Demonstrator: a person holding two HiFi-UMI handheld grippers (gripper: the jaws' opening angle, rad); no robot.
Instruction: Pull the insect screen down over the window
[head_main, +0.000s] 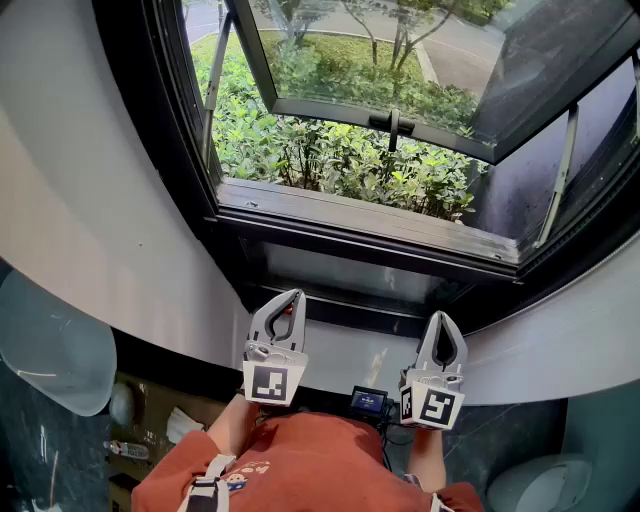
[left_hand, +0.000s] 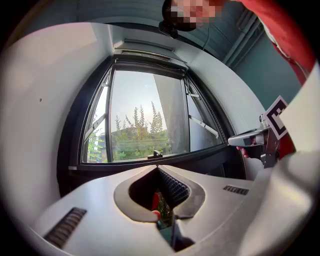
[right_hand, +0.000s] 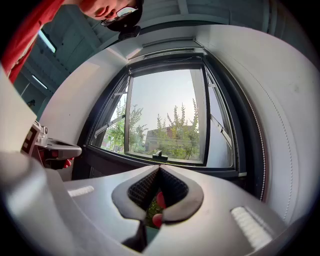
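**Both grippers shut before the open window, screen up at the top**

The screen (right_hand: 167, 51) shows only as one pale bar lying along the top of the window (head_main: 360, 215) frame. Its long axis runs level, from side to side, across the full width of the opening. I cannot make out any mesh. The opening below the bar is uncovered, and shrubs (head_main: 330, 160) and trees show sharply through it.

Counted parts: one window, with one sash (head_main: 420, 50) swung outward and hinged at the top. One dark handle (head_main: 392, 125) sits at the middle of the sash's lower rail. Two stays hold the sash, one at each side of the frame: the left stay (head_main: 213, 90) and the right stay (head_main: 565, 170). The frame is dark and the wall (head_main: 90, 230) around it is white.

I hold two grippers side by side below the sill, apart from the window and from each other. Both point towards the window and tilt slightly upward. The left gripper (head_main: 292, 298) has its fingers (left_hand: 210, 205) together with nothing between them. The right gripper (head_main: 441, 320) is likewise closed and empty. Each carries one marker cube. My red sleeves (head_main: 300, 470) show at the bottom of the head view.
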